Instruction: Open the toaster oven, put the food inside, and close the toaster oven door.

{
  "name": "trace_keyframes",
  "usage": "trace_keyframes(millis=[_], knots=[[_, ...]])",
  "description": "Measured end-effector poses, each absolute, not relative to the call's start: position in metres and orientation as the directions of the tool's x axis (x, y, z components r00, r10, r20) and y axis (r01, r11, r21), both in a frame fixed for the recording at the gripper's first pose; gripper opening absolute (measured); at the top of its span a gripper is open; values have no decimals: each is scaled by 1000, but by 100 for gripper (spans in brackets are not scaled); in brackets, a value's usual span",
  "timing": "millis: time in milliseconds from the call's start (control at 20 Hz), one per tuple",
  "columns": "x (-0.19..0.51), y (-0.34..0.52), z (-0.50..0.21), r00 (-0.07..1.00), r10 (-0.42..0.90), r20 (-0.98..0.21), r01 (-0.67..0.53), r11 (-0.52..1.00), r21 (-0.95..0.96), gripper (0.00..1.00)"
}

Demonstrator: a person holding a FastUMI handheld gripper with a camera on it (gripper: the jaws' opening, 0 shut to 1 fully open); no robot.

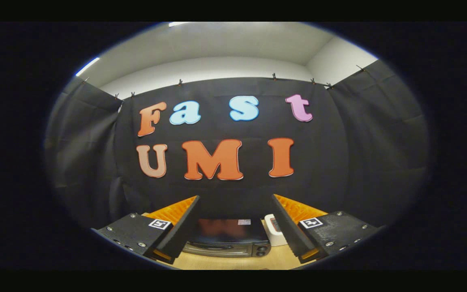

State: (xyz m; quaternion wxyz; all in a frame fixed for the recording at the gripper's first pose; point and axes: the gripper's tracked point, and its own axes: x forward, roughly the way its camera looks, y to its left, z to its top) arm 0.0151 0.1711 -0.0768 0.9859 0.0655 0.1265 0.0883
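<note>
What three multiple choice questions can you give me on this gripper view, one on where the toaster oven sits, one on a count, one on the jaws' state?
1. Where is the toaster oven?
A. Between and beyond the gripper fingers, on the table
B. Clamped in the jaws
C. On the floor

2. How many white containers stand right beside the oven?
A. None
B. One
C. Three

3. How do the jaws stand?
A. Shut on the oven handle
B. Shut on food
C. Open, holding nothing

Answers: 1 A, the oven shows in the gap past the fingers on the wooden top; 2 B, a single white container stands at its side; 3 C, a wide gap parts the fingers.
</note>
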Motion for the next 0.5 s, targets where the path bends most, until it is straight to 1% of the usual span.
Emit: trace_keyframes(millis=[300, 500], knots=[[20, 227, -188, 856, 227, -464, -161, 971, 177, 100], [14, 249, -257, 771, 214, -600, -142, 976, 165, 100]])
